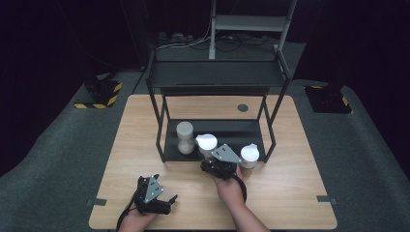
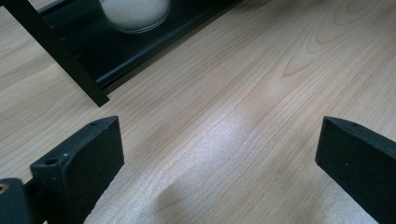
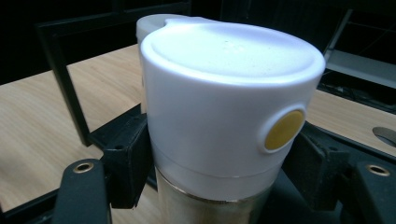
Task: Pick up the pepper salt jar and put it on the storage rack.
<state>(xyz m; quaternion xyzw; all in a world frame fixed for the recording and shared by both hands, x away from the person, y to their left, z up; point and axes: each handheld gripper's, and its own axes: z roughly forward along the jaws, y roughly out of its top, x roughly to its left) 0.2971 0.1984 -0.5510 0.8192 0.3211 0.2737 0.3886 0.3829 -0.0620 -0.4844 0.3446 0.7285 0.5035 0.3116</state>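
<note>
My right gripper (image 1: 209, 157) is shut on a white-lidded canister (image 1: 206, 143) at the front edge of the black rack's lower shelf (image 1: 222, 128). In the right gripper view its jaws press both sides of the canister (image 3: 224, 93), just under the lid's yellow button, with a metal body below the lid. A second white-lidded canister (image 1: 250, 155) stands to the right of it. A waisted jar of white grains (image 1: 184, 137) stands on the shelf to the left. My left gripper (image 1: 170, 200) rests low over the table's near left, open and empty (image 2: 219, 154).
The black metal rack (image 1: 215, 75) has an upper shelf over the lower one and thin legs at its corners. The jar's base (image 2: 135, 14) and a rack leg (image 2: 60, 56) lie ahead of the left gripper. A round grommet (image 1: 242, 108) sits in the wooden table (image 1: 300, 183).
</note>
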